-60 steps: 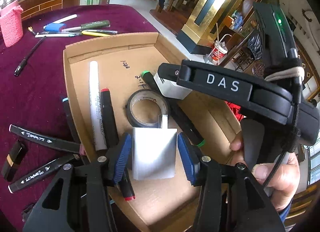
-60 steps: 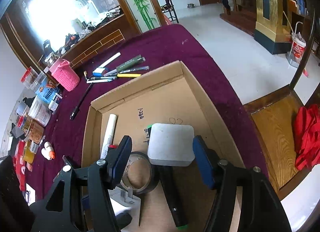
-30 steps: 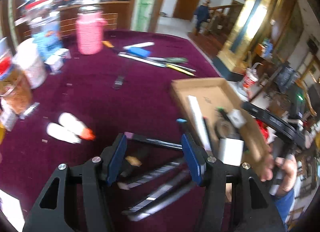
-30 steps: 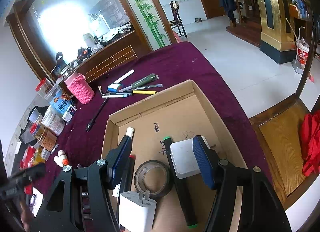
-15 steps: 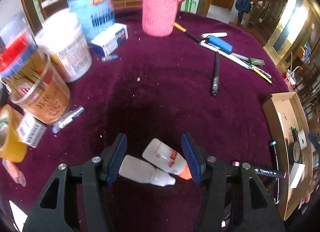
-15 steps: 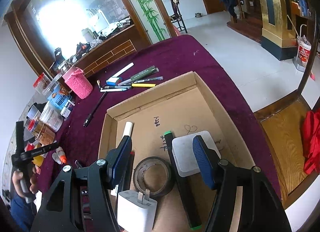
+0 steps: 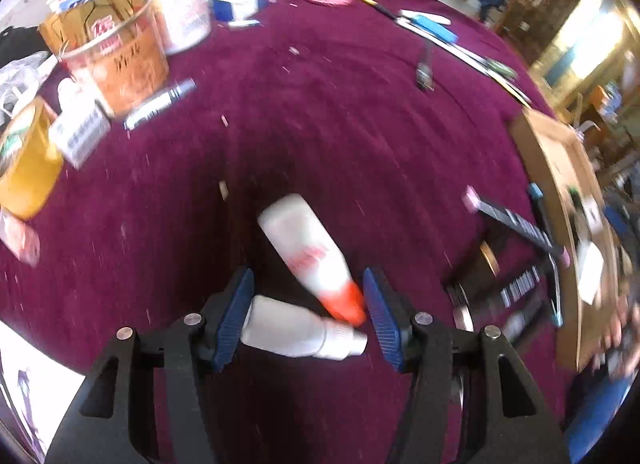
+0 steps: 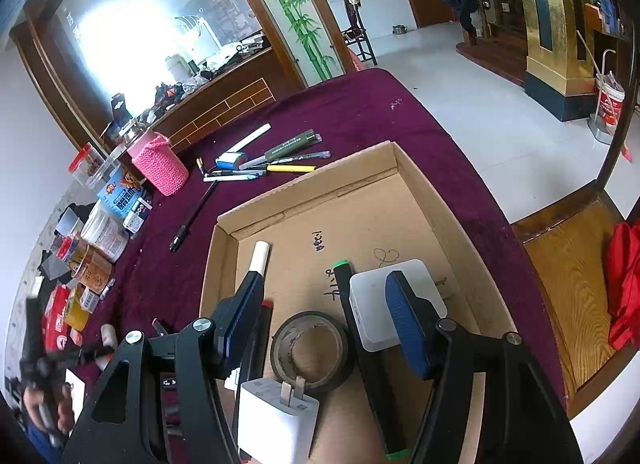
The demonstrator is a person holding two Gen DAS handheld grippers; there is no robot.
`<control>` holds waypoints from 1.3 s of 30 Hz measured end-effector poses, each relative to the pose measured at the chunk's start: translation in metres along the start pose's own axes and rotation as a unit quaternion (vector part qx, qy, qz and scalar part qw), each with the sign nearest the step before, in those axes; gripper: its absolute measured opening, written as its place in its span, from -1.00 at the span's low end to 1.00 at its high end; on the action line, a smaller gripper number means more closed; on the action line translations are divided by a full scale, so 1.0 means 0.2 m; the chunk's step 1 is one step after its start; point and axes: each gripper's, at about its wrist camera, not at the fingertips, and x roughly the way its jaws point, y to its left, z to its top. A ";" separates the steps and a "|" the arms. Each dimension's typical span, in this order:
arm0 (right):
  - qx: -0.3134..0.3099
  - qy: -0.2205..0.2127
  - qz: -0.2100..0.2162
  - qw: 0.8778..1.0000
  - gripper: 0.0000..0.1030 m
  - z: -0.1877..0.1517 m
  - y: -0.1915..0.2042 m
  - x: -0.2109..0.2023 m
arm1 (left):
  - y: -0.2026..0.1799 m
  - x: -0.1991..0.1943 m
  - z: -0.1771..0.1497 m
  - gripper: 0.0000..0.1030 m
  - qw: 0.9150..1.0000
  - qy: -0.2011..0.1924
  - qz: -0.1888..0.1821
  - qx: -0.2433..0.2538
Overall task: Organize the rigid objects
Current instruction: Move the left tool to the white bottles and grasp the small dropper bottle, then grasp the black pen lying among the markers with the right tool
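A: Straddling two white plastic squeeze bottles, the left gripper (image 7: 306,314) gapes about halfway; its blue ribbed pads don't grip the white-capped bottle (image 7: 298,330) or the orange-capped bottle (image 7: 310,254) on the maroon velvet tabletop (image 7: 320,123).

B: And the right gripper (image 8: 328,322)?

A: Equally parted, empty, above the cardboard box (image 8: 440,199) holding a charger (image 8: 276,420), tape roll (image 8: 310,348) and square white box (image 8: 372,296).

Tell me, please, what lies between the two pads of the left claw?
In the left wrist view, two small white bottles lie there on the cloth: a plain one, crosswise, and the orange tip of another. The left claw stands open.
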 end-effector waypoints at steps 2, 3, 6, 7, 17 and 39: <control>0.002 0.001 0.002 1.000 0.12 0.00 0.00 0.00 | -0.01 -0.08 -0.08 0.08 1.000 -0.017 -0.014 0.004; 0.003 0.001 0.002 1.000 0.13 0.00 0.00 0.00 | -0.01 -0.12 -0.10 0.08 0.999 -0.025 -0.019 0.004; 0.006 0.002 0.004 1.000 0.13 -0.01 -0.01 0.01 | -0.03 -0.21 -0.14 0.08 0.998 -0.048 -0.025 0.033; 0.007 0.003 0.004 1.000 0.13 -0.01 -0.01 0.01 | -0.04 -0.22 -0.15 0.08 0.997 -0.051 -0.020 0.048; 0.007 -0.005 0.010 1.000 0.13 -0.01 0.00 0.00 | -0.15 -0.18 -0.25 0.08 0.967 -0.053 0.050 0.243; -0.182 0.031 0.167 0.969 0.12 -0.18 0.48 -0.08 | -0.32 -0.13 -0.51 0.07 0.977 -0.074 0.066 0.189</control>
